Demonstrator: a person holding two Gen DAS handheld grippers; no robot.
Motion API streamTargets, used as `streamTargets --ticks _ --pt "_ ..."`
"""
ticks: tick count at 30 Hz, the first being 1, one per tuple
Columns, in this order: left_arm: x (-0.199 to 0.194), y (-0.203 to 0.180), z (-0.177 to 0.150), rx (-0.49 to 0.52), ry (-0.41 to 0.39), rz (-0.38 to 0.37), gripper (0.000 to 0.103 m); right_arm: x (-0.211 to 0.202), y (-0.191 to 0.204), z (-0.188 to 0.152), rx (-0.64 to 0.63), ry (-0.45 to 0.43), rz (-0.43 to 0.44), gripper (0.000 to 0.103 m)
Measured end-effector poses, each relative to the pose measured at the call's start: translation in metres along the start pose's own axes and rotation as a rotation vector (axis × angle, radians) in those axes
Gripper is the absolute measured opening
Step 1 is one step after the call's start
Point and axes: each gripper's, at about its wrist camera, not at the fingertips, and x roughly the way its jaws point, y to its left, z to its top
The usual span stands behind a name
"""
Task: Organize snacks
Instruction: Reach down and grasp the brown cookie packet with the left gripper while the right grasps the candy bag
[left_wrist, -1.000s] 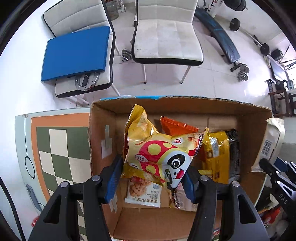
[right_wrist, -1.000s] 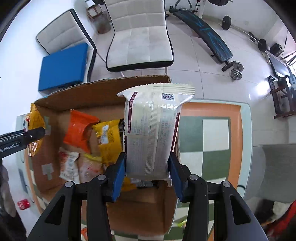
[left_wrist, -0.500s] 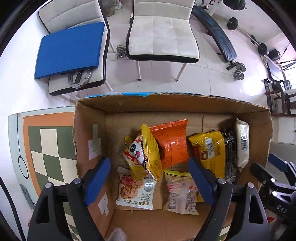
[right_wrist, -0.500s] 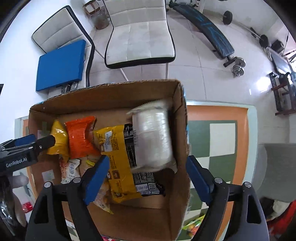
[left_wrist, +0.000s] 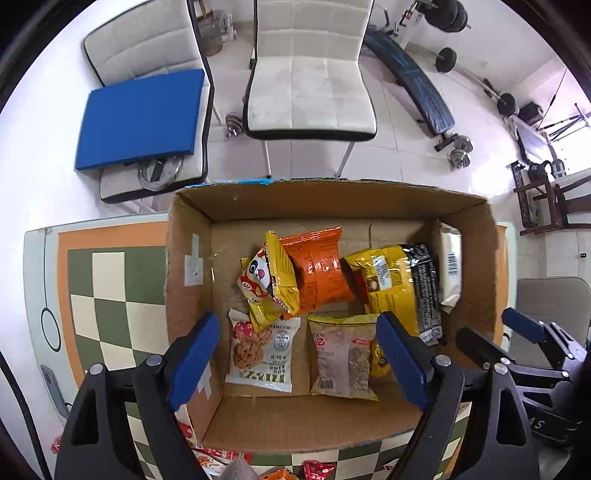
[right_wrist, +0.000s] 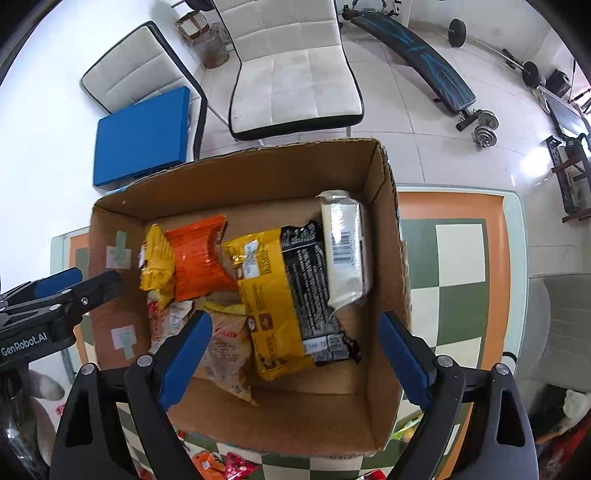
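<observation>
Gaping wide and empty, both tools (left_wrist: 299, 354) (right_wrist: 295, 354) overhang crinkly foil packets (left_wrist: 317, 271) in corrugated box (left_wrist: 332, 201).

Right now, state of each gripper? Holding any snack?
Left gripper: open, holding nothing, jaws just opened; it hangs above the cardboard box.
Right gripper: open, holding nothing, jaws just opened; white packet lies in the box.

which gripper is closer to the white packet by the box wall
Right. The right gripper hangs open just above the box end where the white packet leans on the wall. The left gripper is open over the opposite end, above the cookie packet.
</observation>
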Motion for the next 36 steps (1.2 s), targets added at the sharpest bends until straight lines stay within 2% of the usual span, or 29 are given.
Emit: streamTargets --ticks 3,8,14,19,24,31,36 --pt "-0.022 -0.001 -0.015 -0.012 -0.059 0.001 0.086 -0.012 0.001 -0.011 0.006 -0.02 0.03 0.093" --pt "-0.057 -0.006 -0.06 -0.012 -0.158 0.012 0.086 -0.038 0.007 -0.041 0.001 -0.07 0.068 0.093" --pt "-0.062 -0.015 -0.129 -0.042 -0.189 0.042 0.086 -0.059 -0.001 -0.102 0.028 -0.098 0.106 0.093" --pt "-0.035 -0.029 -0.177 -0.067 -0.108 0.017 0.086 -0.058 -0.047 -0.15 0.121 -0.071 0.135 0.093" --pt "0.008 -0.057 -0.204 -0.051 -0.01 0.008 0.086 -0.035 -0.104 -0.18 0.154 0.007 0.054 0.093" --pt "0.084 -0.095 -0.207 -0.074 0.127 -0.021 0.086 0.019 -0.154 -0.197 0.121 0.114 -0.024 0.093" --pt "0.129 -0.108 -0.2 -0.087 0.182 0.018 0.086 0.051 -0.174 -0.2 0.102 0.162 -0.023 0.093"
